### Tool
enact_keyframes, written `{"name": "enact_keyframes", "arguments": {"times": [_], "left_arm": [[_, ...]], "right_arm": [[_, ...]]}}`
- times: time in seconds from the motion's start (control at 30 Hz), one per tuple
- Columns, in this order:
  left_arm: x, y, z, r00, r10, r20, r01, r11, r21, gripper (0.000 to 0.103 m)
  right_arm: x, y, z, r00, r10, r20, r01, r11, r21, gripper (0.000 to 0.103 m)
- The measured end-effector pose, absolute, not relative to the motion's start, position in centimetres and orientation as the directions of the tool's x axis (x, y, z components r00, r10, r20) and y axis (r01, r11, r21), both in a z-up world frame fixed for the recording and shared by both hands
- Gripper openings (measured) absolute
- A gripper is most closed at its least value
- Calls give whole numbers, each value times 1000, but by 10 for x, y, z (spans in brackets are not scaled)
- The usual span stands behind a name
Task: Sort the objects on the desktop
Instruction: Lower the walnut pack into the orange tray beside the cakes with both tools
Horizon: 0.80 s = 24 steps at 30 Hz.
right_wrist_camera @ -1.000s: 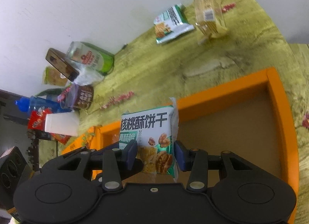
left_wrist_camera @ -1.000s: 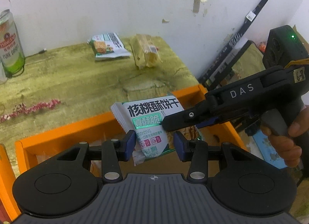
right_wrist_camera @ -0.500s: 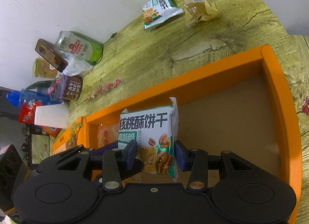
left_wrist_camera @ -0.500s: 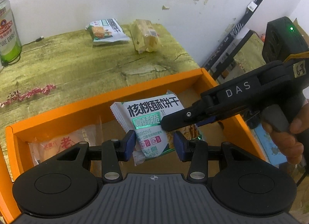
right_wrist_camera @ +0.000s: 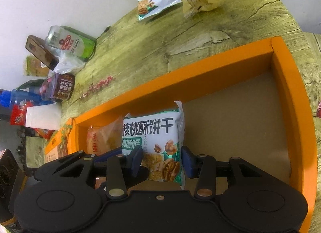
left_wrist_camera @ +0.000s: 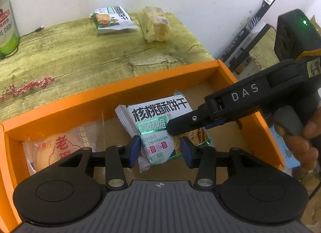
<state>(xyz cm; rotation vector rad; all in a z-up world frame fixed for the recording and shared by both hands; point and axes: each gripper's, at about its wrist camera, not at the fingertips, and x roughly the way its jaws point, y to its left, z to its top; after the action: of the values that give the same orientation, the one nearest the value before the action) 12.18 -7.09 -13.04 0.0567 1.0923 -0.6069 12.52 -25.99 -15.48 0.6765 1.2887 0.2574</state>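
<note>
Currently both claws pinch one walnut biscuit packet (left_wrist_camera: pixel 158 130), held above the floor of the orange box (left_wrist_camera: pixel 140 80).
- Left claw (left_wrist_camera: pixel 159 149): pads press the packet's near, lower edge from either side; packet runs away from it, long axis pointing toward the far wall of the box.
- Right claw (right_wrist_camera: pixel 161 159): pinches the same packet at the end printed with walnuts; in the left wrist view it comes in from the right, crossing the packet's right half, a hand (left_wrist_camera: pixel 299 144) on its grip.
- Packet sits directly ahead of both claws, neither nearer than the other; it hangs over the middle of the box, tilted, not lying flat. Whether its bottom corner touches the cardboard floor I cannot tell.
- Judgement: the move ahead is straight down and let go; bare floor lies to the right, a pastry packet (left_wrist_camera: pixel 60 148) lies to the left, near but apart.

Counts:
- Orange box: one open; a second orange edge shows at far left.
- In box: one pastry packet.
- On the table (left_wrist_camera: pixel 84 52), far side: one more biscuit packet (left_wrist_camera: pixel 112 18), one clear cracker pack (left_wrist_camera: pixel 156 24).
- Beer can (right_wrist_camera: pixel 70 44): one, far left.
- Claws: two.
</note>
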Motion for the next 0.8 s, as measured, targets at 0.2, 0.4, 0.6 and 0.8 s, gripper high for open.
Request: {"name": "enact_keyframes", "arguments": {"times": [0.2,0.4,0.6,0.8], "left_arm": [[124,-71,-136,311,-404,-860,484,846,-223,44],[126,-71,-141,313,-382,-869,483,852,-201,46],[128,-74,-140,326,-369,-870,484,856,-181,53],[125,-73,-134,337,-363,-869,491,855,-167,59]], "right_arm": [[132,-253,-161,259,535,-805,165,796,582,41],[138,-249,-164,257,522,-813,153,809,568,41],[138,-250,-166,263,522,-811,171,802,572,45],[135,-255,-166,273,516,-812,198,796,572,49]]}}
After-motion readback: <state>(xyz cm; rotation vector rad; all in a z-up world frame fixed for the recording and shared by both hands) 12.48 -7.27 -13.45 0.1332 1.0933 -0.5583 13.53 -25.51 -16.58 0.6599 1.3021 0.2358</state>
